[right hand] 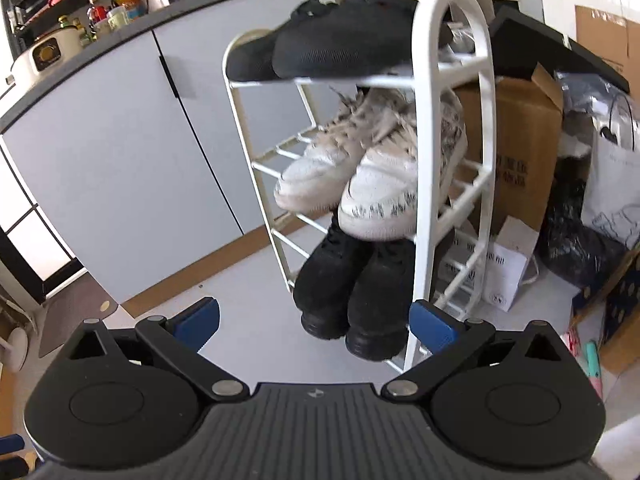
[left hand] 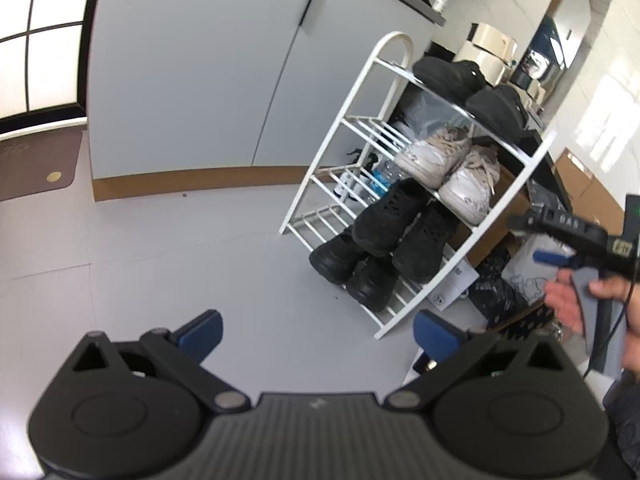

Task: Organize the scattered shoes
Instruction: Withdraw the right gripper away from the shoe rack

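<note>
At the far left of the left wrist view a brown floor mat (left hand: 28, 168) lies against the grey cabinet (left hand: 192, 80), which shows two doors. The left gripper (left hand: 318, 334) hangs over bare floor (left hand: 160, 264), its blue pads far apart with nothing between them. Right of it stands the white shoe rack (left hand: 394, 46) with four shelves, each bearing one pair: two black shoes on top (left hand: 472, 84), two white sneakers (left hand: 448, 168) below, two black sneakers (left hand: 400, 232) on the third shelf, and two black shoes (left hand: 352, 268) on the lowest. Water bottles (left hand: 380, 180) lie behind the rack; their count is unclear. At the far right a hand (left hand: 568, 304) grips the handle of the right gripper (right hand: 314, 326), whose yellow label is too blurred to read. In the right wrist view its jaws also stand wide and empty, near the rack's front post. A cardboard box (right hand: 516, 136) beside the rack carries dark printed characters, unreadable.
</note>
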Action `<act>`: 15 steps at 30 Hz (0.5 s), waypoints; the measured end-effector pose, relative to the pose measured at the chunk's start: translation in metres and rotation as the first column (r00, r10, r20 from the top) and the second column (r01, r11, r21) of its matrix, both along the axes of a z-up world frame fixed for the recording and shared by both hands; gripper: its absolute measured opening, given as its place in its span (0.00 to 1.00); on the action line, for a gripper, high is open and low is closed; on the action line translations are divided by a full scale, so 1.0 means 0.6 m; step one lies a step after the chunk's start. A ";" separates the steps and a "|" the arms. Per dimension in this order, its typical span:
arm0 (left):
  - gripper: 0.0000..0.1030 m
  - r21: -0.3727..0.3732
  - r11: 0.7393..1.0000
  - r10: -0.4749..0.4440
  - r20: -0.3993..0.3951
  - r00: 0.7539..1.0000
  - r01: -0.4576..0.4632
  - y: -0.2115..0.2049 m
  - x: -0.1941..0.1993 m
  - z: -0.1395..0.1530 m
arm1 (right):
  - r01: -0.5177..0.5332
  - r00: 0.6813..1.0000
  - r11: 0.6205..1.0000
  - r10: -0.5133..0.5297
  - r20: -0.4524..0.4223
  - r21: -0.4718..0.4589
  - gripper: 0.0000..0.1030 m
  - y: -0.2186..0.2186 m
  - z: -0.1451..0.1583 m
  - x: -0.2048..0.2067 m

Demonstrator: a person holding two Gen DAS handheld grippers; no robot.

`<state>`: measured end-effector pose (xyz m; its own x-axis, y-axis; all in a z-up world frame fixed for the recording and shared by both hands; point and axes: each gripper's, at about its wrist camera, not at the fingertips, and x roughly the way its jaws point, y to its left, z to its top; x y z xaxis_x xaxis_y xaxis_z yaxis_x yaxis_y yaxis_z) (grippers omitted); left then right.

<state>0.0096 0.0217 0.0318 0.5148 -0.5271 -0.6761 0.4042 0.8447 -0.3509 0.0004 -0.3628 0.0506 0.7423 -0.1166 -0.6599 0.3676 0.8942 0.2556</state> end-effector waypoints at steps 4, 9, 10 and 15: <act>1.00 0.059 0.998 -0.009 0.039 0.999 0.006 0.002 -0.007 0.003 | -0.050 0.999 0.998 0.049 -0.014 -0.039 1.00 0.043 -0.012 0.008; 1.00 0.073 0.997 -0.009 0.039 0.999 0.006 0.011 -0.018 0.003 | -0.069 0.997 0.996 0.067 -0.030 -0.060 1.00 0.085 -0.023 0.009; 1.00 0.070 0.998 -0.003 0.038 0.999 0.001 0.011 -0.019 0.003 | -0.067 0.997 0.996 0.065 -0.036 -0.067 1.00 0.091 -0.025 0.009; 1.00 0.075 0.996 0.037 0.064 0.997 -0.042 0.020 -0.027 0.006 | -0.040 0.998 0.995 0.034 -0.062 -0.096 1.00 0.136 -0.031 0.001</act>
